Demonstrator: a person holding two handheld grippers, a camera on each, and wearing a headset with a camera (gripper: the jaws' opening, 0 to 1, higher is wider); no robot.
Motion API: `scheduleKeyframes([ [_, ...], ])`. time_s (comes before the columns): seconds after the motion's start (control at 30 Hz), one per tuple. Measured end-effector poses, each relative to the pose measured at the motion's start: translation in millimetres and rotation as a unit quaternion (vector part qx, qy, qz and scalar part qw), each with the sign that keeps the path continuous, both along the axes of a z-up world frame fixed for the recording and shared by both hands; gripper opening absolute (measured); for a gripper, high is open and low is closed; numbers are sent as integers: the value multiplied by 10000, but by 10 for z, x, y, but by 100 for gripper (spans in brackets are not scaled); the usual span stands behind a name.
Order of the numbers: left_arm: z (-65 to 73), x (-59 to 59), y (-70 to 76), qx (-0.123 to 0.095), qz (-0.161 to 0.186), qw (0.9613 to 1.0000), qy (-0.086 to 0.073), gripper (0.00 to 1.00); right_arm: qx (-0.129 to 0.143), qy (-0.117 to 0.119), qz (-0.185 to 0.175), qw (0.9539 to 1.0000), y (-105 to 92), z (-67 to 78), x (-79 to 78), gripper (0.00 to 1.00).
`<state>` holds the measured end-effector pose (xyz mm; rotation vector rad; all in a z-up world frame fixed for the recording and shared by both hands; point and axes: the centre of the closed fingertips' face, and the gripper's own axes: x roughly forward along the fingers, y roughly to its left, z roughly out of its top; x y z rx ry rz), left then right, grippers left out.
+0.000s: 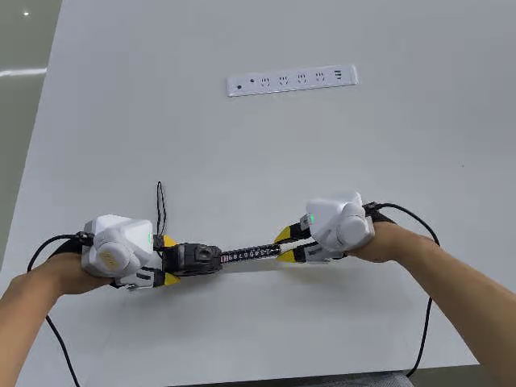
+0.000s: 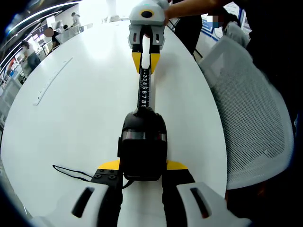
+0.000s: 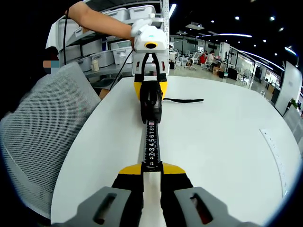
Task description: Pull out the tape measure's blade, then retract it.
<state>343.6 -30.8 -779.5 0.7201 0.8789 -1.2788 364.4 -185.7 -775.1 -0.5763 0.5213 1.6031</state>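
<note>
Blade tip is hidden: the end of the blade disappears between the yellow tips of the right gripper, so its hook cannot be made out. The back of the case is likewise covered by the left gripper, whose jaws are clamped on the case's two sides. The right gripper's jaws are pinched together on the blade's end. The blade's numbers read clearly in both gripper views, but in the head view they are too small to read.

The case and its short stretch of drawn blade lie in a line along the near edge of the table, case to the left. Whether they rest on the top or hang just above it cannot be told. A thin black strap loops from the case toward the table's middle. A white power strip lies well apart, nearer the far edge. A grey mesh chair stands beside the table.

Each hand sits behind its gripper's white body, mostly covered by it, with the forearms coming in from the lower corners. The grippers face each other tip to tip, level and low. Black cables trail back from both and are cut off at the picture's bottom edge.
</note>
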Motion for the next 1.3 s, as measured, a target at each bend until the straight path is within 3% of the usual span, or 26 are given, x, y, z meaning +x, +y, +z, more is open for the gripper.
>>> scheduleKeyframes([
  [1.3,19,-7,-30,-17,3,10000,-4,28,22,174,-67,9998,-173,-3,-4,10],
])
